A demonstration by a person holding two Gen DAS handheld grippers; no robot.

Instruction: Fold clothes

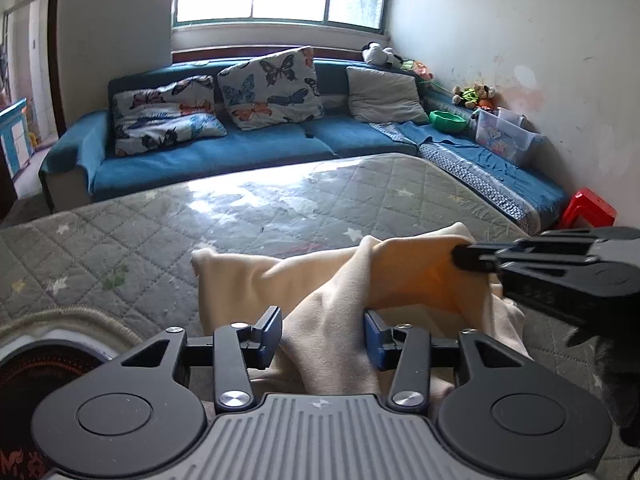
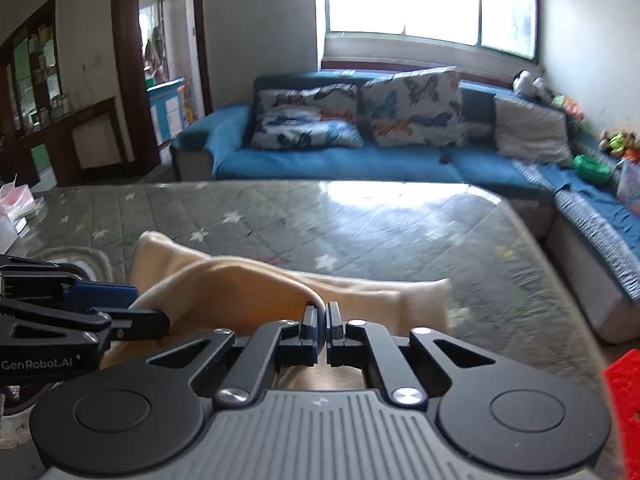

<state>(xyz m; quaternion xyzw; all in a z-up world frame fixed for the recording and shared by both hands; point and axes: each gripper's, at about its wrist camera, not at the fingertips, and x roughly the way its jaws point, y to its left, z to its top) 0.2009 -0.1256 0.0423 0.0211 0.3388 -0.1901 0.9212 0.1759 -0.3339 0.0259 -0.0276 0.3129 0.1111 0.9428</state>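
Note:
A cream garment (image 1: 248, 280) lies bunched on the near part of a quilted grey-green table (image 1: 160, 232). A raised ridge of it runs between the fingers of my left gripper (image 1: 322, 334), whose jaws stand wide apart. From the right, my right gripper (image 1: 460, 258) pinches a lifted edge of the cloth. In the right wrist view the right gripper (image 2: 321, 316) is shut on a thin fold of the cream garment (image 2: 240, 292), held a little above the table (image 2: 360, 224). My left gripper (image 2: 150, 308) shows at the left, against the cloth.
Behind the table runs a blue corner sofa (image 1: 200, 160) with butterfly cushions (image 1: 272, 88), a green bowl (image 1: 448, 120) and a clear box (image 1: 504, 136). A red stool (image 1: 588, 208) stands at the table's right. A doorway and dark wooden shelves (image 2: 36, 80) are at the far left.

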